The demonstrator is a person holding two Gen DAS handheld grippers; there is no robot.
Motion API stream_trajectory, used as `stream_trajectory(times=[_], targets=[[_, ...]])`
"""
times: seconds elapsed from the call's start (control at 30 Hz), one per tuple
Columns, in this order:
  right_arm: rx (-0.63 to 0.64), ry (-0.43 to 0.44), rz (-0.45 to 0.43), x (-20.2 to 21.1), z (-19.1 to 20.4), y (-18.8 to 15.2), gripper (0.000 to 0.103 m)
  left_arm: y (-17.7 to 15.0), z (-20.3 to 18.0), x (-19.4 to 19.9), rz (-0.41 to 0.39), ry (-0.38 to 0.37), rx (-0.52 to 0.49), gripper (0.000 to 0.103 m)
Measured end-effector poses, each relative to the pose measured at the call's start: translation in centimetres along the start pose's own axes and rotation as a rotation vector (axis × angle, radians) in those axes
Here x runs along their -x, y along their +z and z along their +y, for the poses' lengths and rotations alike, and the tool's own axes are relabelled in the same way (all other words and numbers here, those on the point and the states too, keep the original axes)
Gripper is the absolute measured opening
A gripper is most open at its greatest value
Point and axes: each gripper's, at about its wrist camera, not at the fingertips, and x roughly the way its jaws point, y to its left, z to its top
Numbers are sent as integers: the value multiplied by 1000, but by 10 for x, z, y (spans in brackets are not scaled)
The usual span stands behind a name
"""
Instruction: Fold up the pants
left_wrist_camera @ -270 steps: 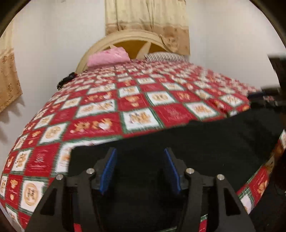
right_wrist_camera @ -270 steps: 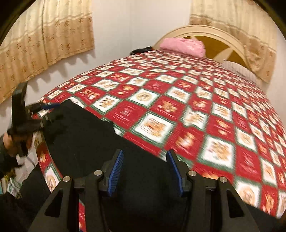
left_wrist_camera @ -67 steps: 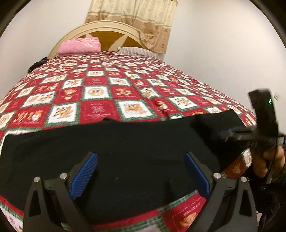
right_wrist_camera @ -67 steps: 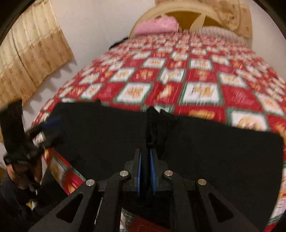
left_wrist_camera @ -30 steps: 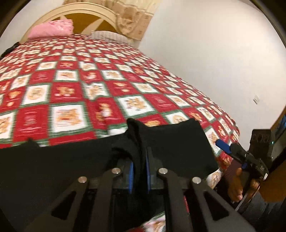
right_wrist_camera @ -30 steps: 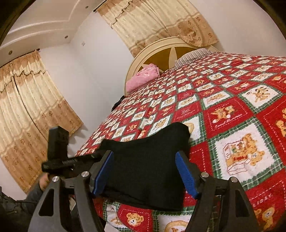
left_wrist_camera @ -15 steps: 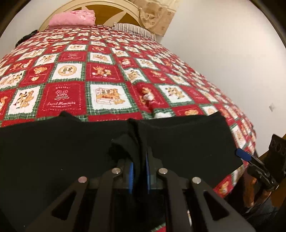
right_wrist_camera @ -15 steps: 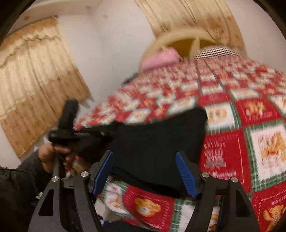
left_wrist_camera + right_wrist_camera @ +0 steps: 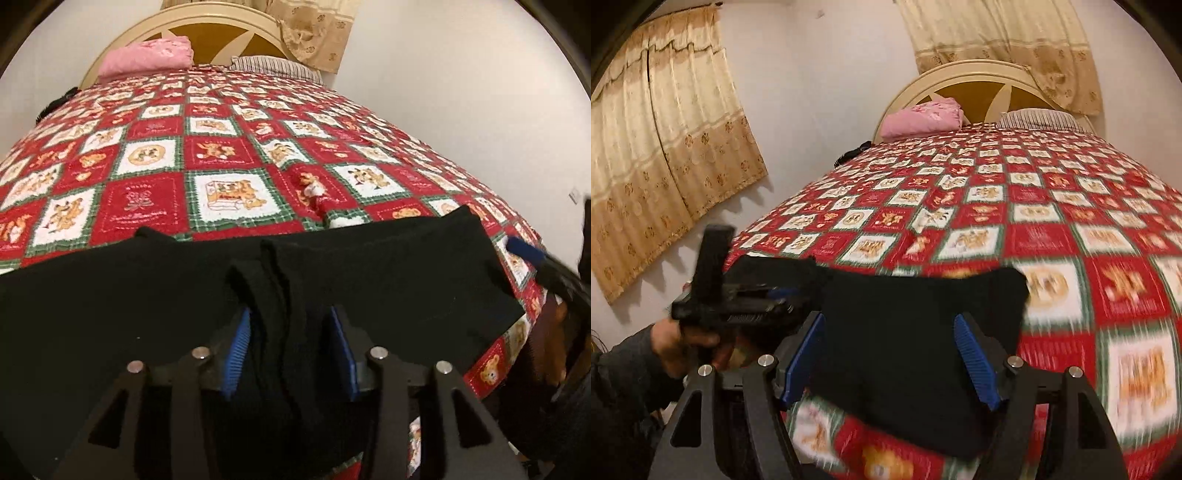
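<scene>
**Black pants laid across the foot of the bed, both grippers parted**

Left wrist view: the pants (image 9: 369, 280) lie as a flat dark band along the near edge of the bed (image 9: 155, 206), over its red, white and green checked cover. A raised ridge of cloth runs from the middle of the band toward the camera and stands between the blue pads of the left gripper (image 9: 291, 350). The jaws are parted partway, with a gap visible on each side of the ridge, so the cloth appears to sit loose between them, not pinched. A ridge at mid-length suggests the place chosen as the fold line. The right gripper (image 9: 524, 253) shows at the right margin, just beside the end of the pants; only one blue finger is visible there.

Right wrist view: the right gripper (image 9: 890, 358) is wide open and holds nothing; its fingers frame the end of the pants (image 9: 923, 332), which overhangs the edge of the bed (image 9: 1052, 236). This placement suits a grasp of the free end, to carry it over toward the other end. The left gripper (image 9: 753, 299) is seen at the far left in the person's left hand (image 9: 679, 343). The frame is blurred by motion, so fine detail of the hem cannot be read.

No container is in view. At the headboard (image 9: 982, 85) rest a pink pillow (image 9: 923, 118) and a striped pillow (image 9: 1041, 120), well apart from the pants
</scene>
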Motion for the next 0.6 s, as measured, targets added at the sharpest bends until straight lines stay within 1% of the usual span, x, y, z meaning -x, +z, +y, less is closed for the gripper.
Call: stream_trajectory(times=[0.03,0.07,0.1,0.13,0.17,0.23,0.33,0.4,0.47,0.5,0.53,0.6], targets=[[-12,-27,18,-12,-5,5,73,0,1,2,-6,9,0,61],[-27,-53,44,-24,-11,8,73,-1,1,2,-9,21,2,66],[-49,-90,84,-38,-21,8,73,-2,2,3,-10,41,5,69],[-76,-121,121,-48,-29,7,73,-2,4,3,-10,49,5,69],[-109,-111,140,-53,-38,5,73,-3,6,5,-13,50,6,69],[-123,-98,113,-46,-36,7,73,-4,10,11,-30,48,10,69],[-74,-140,94,-33,-13,12,73,-7,19,18,-44,83,6,73],[-23,-107,72,-28,10,14,73,-10,27,24,-53,108,7,73],[22,-25,65,-30,35,13,73,-13,34,28,-56,129,10,73],[43,18,68,-32,48,11,73,-15,39,31,-61,152,13,74],[68,66,74,-36,62,10,73,-16,42,33,-64,167,17,76],[125,153,97,-50,92,3,73,-19,51,37,-66,182,34,78]])
